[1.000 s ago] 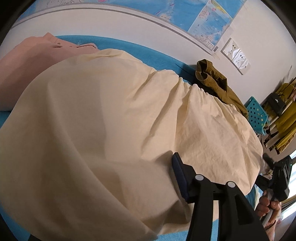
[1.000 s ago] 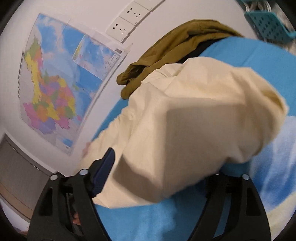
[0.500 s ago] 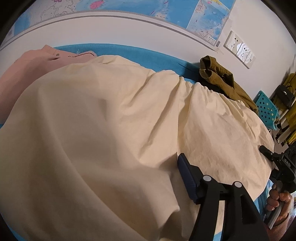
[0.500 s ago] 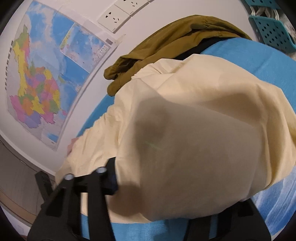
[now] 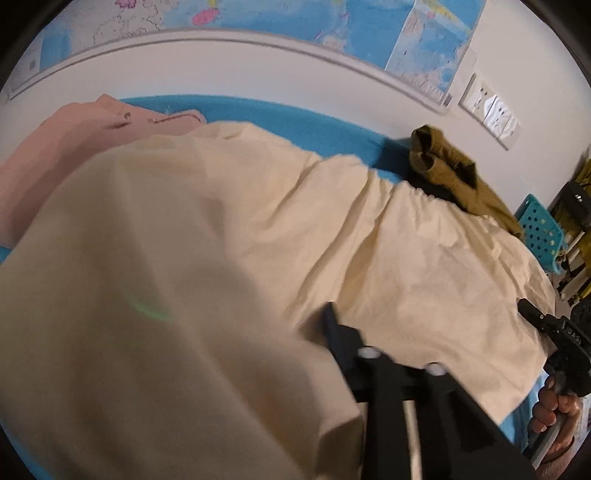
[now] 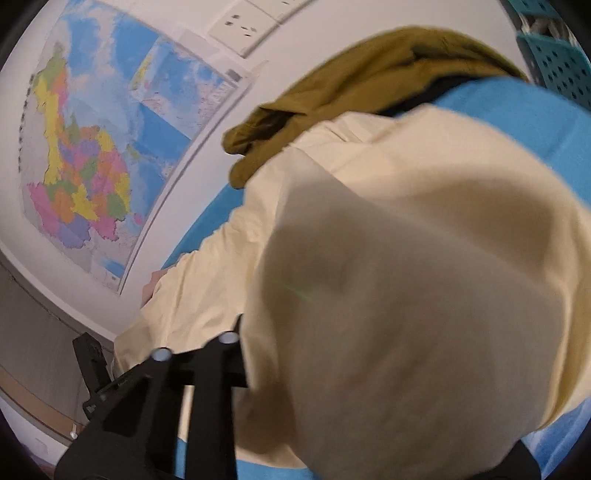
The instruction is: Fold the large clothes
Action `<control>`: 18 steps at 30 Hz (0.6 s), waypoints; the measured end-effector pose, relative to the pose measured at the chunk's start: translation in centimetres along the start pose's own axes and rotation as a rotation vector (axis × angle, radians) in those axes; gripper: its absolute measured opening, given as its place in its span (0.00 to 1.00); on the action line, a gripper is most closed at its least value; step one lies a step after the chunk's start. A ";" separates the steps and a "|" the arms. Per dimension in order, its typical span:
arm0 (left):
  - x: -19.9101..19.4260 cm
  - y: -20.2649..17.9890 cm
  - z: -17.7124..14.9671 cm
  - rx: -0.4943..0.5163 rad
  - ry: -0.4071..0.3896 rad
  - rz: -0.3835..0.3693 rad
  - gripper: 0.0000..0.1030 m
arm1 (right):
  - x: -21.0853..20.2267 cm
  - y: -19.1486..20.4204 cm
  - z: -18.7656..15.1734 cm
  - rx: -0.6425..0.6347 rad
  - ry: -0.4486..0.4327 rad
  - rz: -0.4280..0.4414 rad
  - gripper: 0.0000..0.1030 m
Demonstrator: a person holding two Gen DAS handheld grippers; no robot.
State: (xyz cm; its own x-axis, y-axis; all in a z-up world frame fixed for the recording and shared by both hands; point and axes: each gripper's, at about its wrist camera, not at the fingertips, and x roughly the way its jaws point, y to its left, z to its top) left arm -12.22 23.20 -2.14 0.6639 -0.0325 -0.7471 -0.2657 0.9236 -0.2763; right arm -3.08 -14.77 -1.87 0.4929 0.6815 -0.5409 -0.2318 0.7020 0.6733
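A large cream garment [image 5: 258, 258] lies spread over a blue-covered bench [image 5: 280, 122], filling most of both wrist views; its near edge is lifted and drapes toward each camera.

In the left wrist view the left gripper [image 5: 332, 332] comes in from 5 o'clock. Its jaws have just been closing, and the raised cream fold sits between them, pinched, with only one dark finger showing past the cloth. At 3 to 4 o'clock a hand [image 5: 557, 417] holds the right gripper [image 5: 532, 314] at the garment's far corner.

In the right wrist view the right gripper's jaws have also just been closing on the cloth: the cream fold hangs over them, hiding one finger.

Around the garment: a pink garment [image 5: 55, 155] at 10 o'clock, partly under the cream one; an olive-green garment [image 5: 458, 173] at 2 o'clock, touching the cream edge; a teal perforated basket [image 5: 543, 229] beyond it. A map [image 6: 99, 155] and wall sockets [image 6: 243, 22] are on the white wall behind.
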 end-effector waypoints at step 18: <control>0.2 0.4 1.0 0.047 0.034 -0.075 0.17 | 0.6 1.6 1.4 -0.047 0.089 0.062 0.16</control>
State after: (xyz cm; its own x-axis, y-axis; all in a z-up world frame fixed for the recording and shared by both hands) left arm -11.50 23.99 -1.79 0.6562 -0.1150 -0.7458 -0.1821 0.9350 -0.3044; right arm -2.00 -13.54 -0.36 0.4007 0.7382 -0.5427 -0.3000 0.6653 0.6836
